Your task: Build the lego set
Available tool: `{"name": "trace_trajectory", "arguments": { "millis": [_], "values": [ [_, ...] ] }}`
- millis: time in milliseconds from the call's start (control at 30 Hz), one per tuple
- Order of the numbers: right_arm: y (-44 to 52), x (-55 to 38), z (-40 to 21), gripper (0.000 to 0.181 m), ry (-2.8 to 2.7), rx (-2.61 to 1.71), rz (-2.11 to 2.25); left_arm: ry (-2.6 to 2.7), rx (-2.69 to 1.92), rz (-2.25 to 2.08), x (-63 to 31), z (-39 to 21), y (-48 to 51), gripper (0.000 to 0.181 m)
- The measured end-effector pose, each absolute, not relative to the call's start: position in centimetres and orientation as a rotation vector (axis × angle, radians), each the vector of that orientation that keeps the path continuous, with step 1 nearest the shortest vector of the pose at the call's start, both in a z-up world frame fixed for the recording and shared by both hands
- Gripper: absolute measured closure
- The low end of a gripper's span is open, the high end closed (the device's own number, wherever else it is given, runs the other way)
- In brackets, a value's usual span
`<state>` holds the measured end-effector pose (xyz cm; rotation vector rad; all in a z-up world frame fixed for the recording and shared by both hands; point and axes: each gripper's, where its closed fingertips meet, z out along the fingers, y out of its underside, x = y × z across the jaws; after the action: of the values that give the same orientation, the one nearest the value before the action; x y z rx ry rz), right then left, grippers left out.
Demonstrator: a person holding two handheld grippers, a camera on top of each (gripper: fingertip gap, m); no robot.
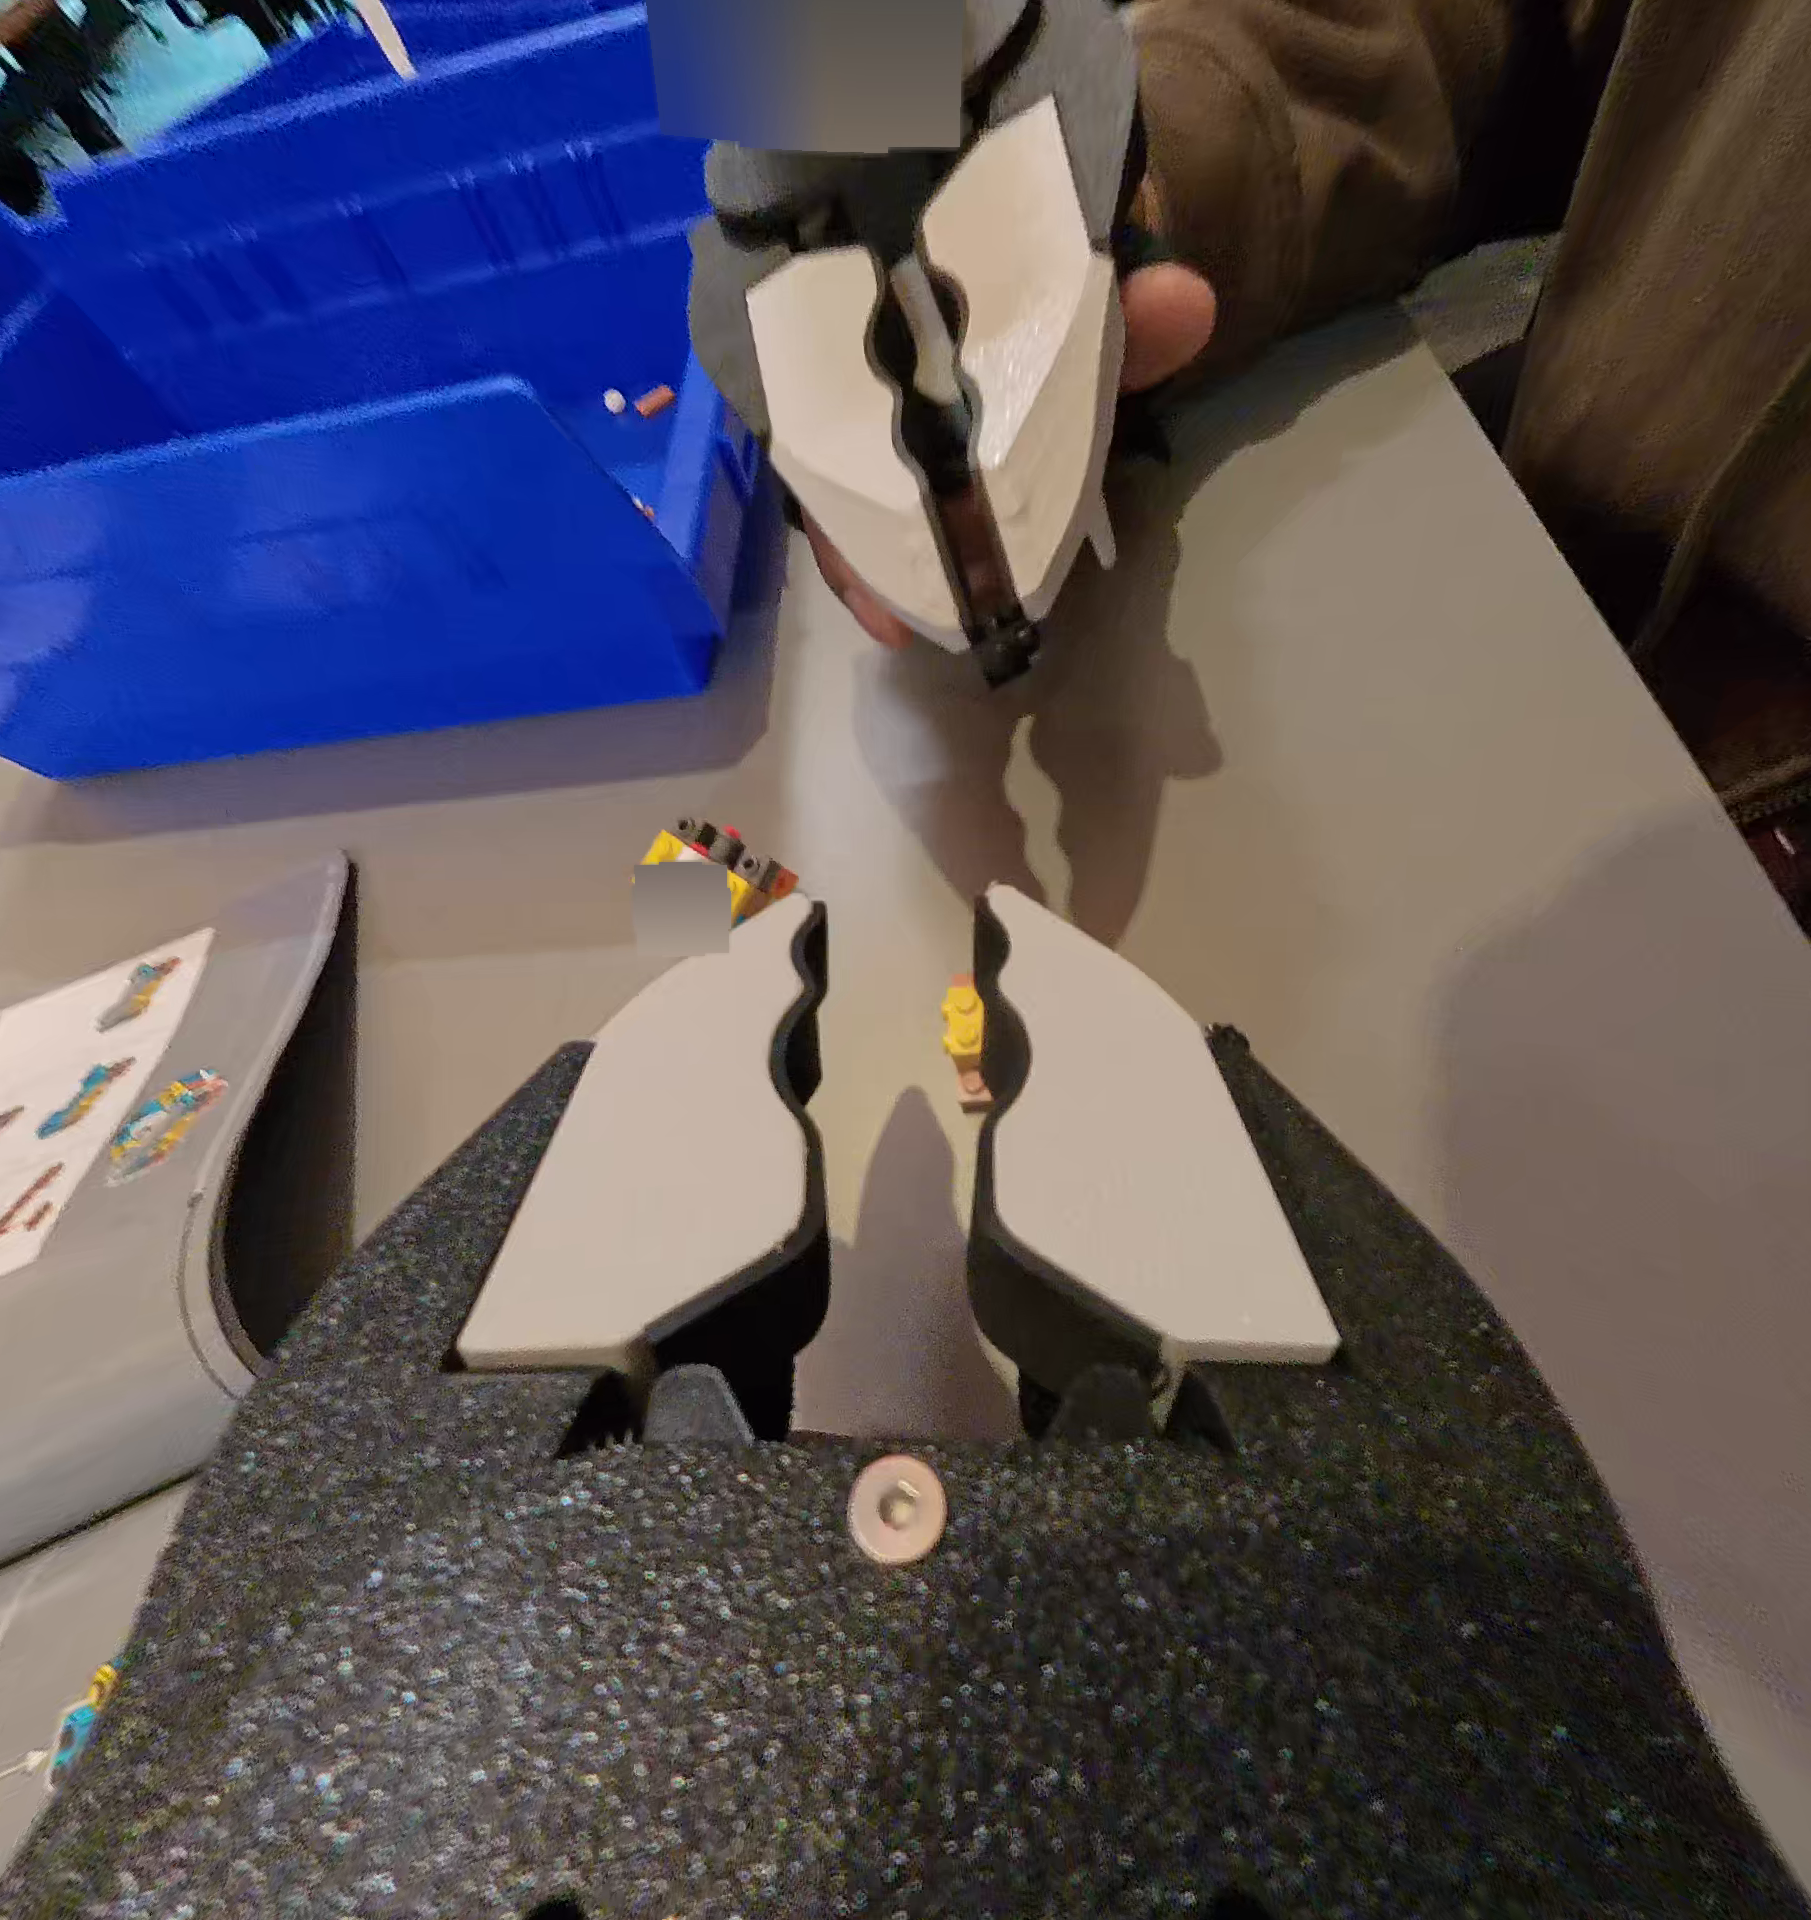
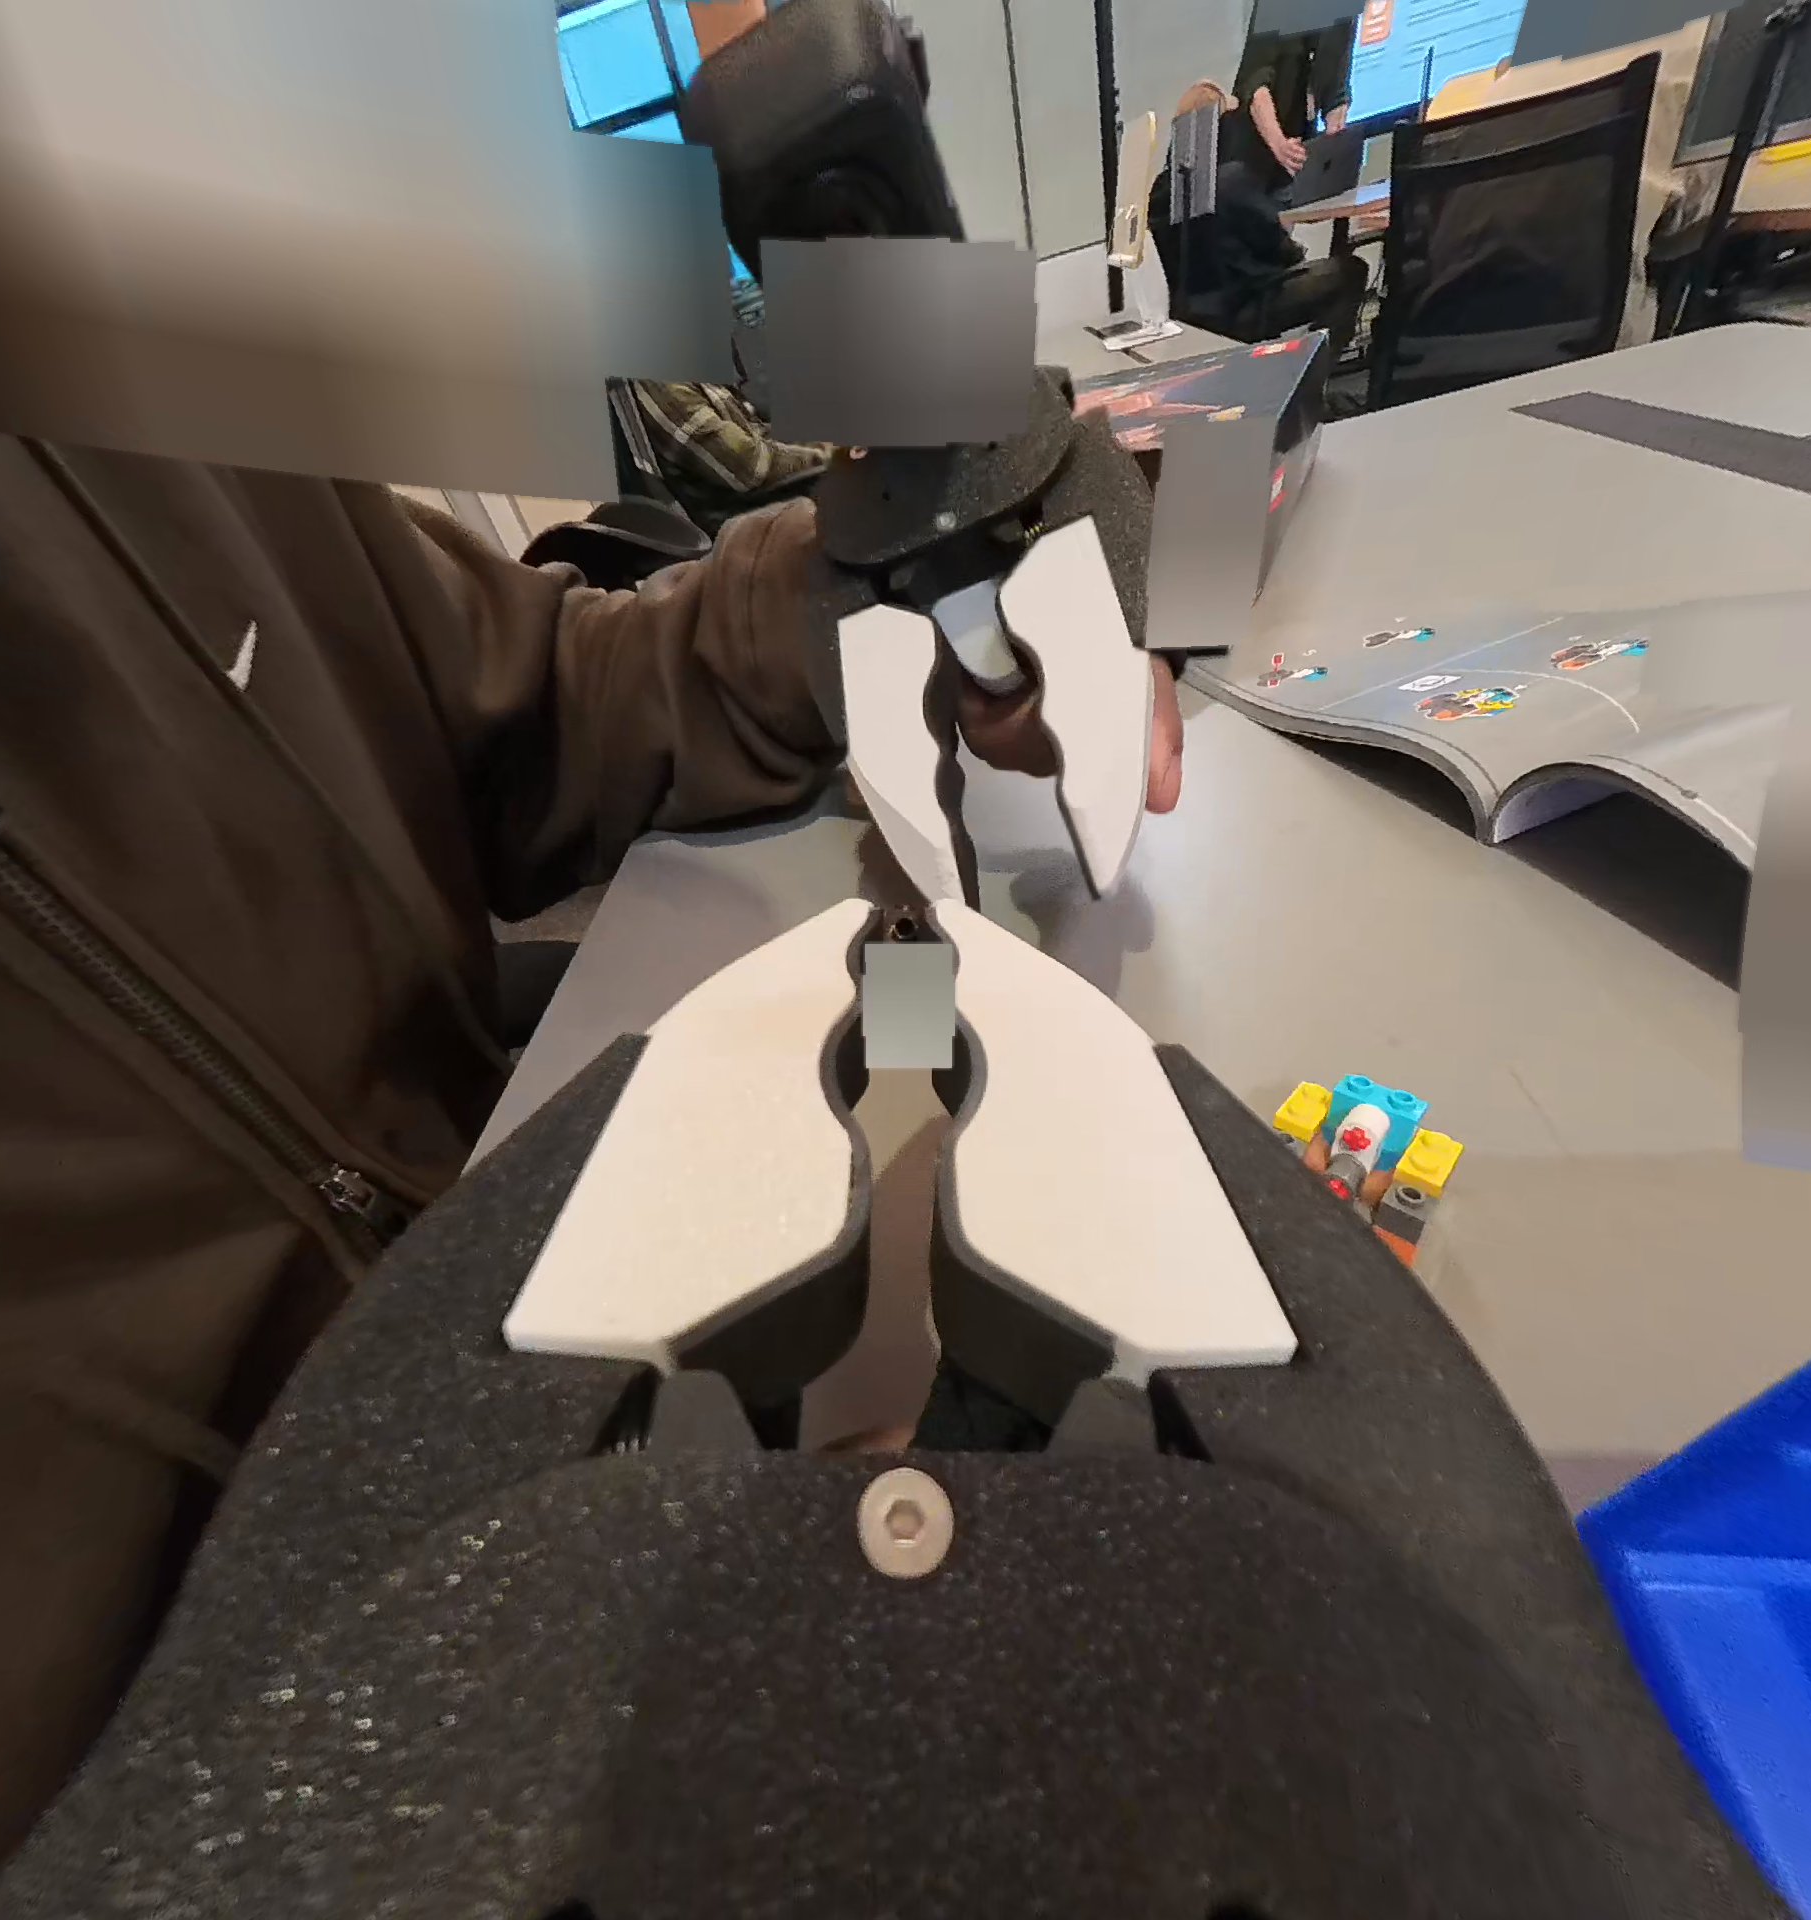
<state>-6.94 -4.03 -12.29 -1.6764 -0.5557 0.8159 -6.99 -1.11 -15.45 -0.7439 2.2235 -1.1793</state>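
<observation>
A: What the right gripper (image 2: pixel 906 920) pinches: a mosaic patch covers most of it, only a dark tip (image 2: pixel 901 921) shows at centre frame. Can't identify it.

B: Left wrist view: partial build (image 1: pixel 719 868) above centre is half under a patch too. Blue bin (image 1: pixel 340 561), upper left, is cut by the frame edge; the specks inside (image 1: pixel 639 400) are too small to tell.

A: Booklet (image 2: pixel 1503 717) at right is part-masked.
</observation>
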Motion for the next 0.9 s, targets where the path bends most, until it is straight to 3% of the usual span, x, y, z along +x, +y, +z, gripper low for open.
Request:
{"name": "trace_trajectory", "arguments": {
  "millis": [900],
  "values": [
    [-3.4,-5.3,-11.5,0.175,-0.464,-1.635,0.756,1.885,-0.696,-1.250,-4.7,-11.7,-1.8,0.155]
  ]
}}
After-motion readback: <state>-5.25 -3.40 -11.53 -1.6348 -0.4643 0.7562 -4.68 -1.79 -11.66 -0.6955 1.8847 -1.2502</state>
